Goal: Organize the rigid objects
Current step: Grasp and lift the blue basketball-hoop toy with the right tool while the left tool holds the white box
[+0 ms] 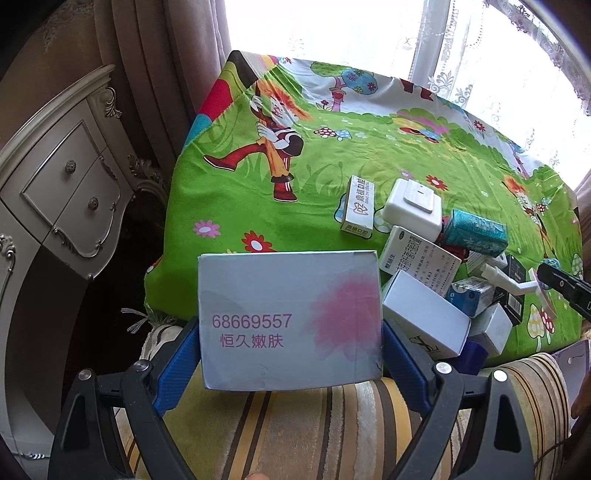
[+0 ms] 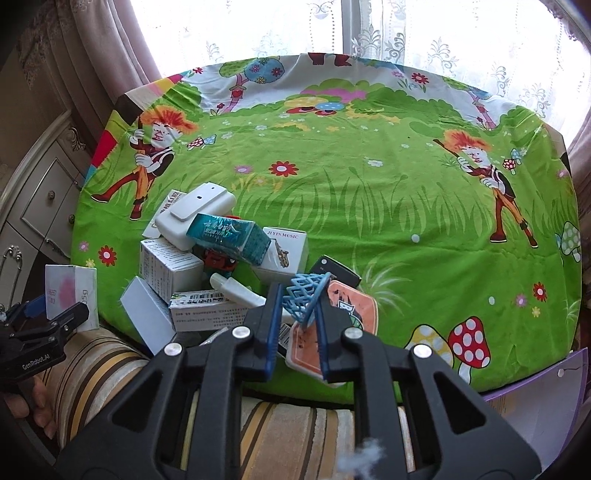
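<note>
Bright daylight floods through a window (image 2: 280, 26) along the top of the frame – white lace curtains (image 2: 461, 40) across it, heavier beige drapes (image 1: 155, 62) at the upper left. At the left edge stands an ornate cream cabinet (image 1: 62, 184) with carved trim and round drawer knobs

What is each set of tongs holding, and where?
Left tongs: pale blue cardboard box, by its two sides. Right tongs: blue plastic lattice piece, by its lower end.
</note>
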{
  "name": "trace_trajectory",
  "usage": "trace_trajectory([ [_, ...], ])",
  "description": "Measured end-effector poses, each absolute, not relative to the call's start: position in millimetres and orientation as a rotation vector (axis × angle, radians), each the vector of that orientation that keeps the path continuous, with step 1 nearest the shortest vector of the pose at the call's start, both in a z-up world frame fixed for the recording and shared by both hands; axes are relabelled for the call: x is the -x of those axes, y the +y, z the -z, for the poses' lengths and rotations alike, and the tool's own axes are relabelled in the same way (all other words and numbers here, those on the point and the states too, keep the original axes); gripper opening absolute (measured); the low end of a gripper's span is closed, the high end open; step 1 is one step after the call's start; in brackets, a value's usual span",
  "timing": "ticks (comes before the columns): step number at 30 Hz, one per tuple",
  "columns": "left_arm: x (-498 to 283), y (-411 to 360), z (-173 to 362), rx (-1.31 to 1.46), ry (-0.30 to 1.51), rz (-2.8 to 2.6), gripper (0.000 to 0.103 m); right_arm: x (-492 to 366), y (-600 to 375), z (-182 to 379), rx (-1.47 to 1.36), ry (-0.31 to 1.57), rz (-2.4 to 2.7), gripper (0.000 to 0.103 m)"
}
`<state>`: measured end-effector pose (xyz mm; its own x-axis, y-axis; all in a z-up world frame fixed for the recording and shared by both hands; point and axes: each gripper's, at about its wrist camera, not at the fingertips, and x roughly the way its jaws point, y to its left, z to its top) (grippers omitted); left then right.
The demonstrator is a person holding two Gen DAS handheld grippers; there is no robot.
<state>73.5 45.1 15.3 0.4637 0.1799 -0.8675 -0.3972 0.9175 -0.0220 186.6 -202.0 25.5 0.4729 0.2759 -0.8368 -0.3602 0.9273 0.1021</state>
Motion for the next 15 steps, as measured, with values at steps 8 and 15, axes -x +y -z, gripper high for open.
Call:
trace_trajectory([
  [8, -63.5, 33.9, -25.1, 0.237, 0.996, -0.320, 0.093, -165.5, -223.2, -43.1, 0.021, 0.961, -0.392, 0.021],
  [15, -58.9, 9.5, -31.8, 0.236, 0.980, -0.236, 0.093, -143.1, -252.6, -52.0, -0.043, 0.942, -0.378, 0.020],
])
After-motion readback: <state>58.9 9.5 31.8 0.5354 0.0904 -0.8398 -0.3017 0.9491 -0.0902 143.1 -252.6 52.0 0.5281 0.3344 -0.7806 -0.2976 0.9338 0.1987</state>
